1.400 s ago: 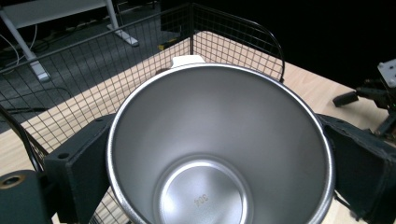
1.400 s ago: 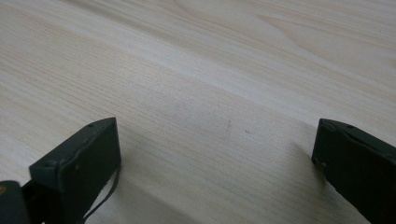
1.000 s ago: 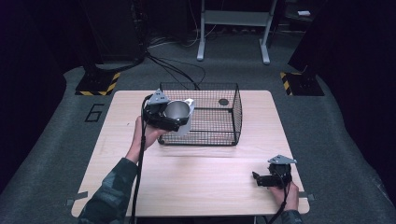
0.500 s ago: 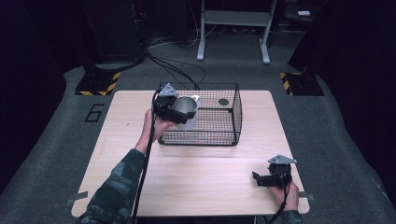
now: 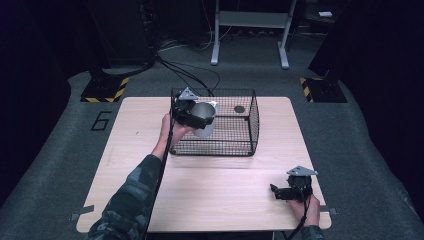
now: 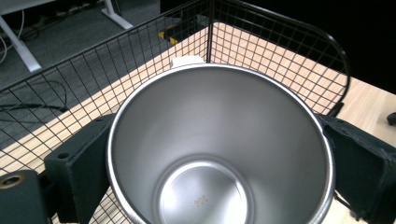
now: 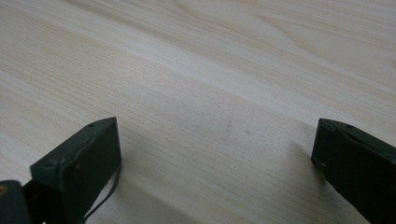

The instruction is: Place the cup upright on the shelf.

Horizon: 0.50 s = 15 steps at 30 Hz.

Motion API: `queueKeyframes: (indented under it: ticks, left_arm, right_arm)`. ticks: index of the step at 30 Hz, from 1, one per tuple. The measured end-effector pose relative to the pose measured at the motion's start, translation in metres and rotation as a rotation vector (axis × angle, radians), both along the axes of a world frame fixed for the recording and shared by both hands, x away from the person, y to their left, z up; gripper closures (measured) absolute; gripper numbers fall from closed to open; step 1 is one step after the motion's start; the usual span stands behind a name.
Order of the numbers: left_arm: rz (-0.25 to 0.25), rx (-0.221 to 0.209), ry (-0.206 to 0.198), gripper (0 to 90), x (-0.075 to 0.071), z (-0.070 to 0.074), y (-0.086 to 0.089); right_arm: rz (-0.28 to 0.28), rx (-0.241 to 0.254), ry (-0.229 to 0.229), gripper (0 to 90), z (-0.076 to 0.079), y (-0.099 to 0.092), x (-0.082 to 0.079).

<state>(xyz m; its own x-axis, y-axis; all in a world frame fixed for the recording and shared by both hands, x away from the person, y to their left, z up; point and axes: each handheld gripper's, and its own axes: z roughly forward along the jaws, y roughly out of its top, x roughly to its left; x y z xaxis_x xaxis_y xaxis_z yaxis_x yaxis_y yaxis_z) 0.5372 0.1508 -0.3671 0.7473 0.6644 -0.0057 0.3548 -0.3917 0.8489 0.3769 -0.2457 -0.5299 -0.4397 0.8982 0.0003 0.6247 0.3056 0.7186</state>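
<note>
The left gripper (image 5: 196,114) hangs over the left end of the black wire basket (image 5: 235,145), its jaws clamped on either side of a steel cup (image 6: 219,154), which is tipped with its open mouth toward the gripper's camera. Inside the basket, toward its far right corner, lies a small dark round thing (image 5: 239,109). Well to the right of the basket, the right gripper (image 5: 286,191) rests low on the wooden table (image 5: 225,200), jaws spread wide and holding nothing.
</note>
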Motion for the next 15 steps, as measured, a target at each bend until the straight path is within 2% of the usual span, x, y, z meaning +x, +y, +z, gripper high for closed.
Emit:
queueKeyframes:
  ticks: [2,15]
  left_arm:
    - [0.002,0.004,-0.003,6.0,0.002,-0.002,-0.001]
    - [0.02,0.032,0.038,6.0,0.022,-0.024,-0.009]
  right_arm:
    - [0.001,-0.001,0.0,1.1,0.0,0.0,0.0]
    - [0.003,-0.003,-0.001,1.2,0.0,0.0,0.0]
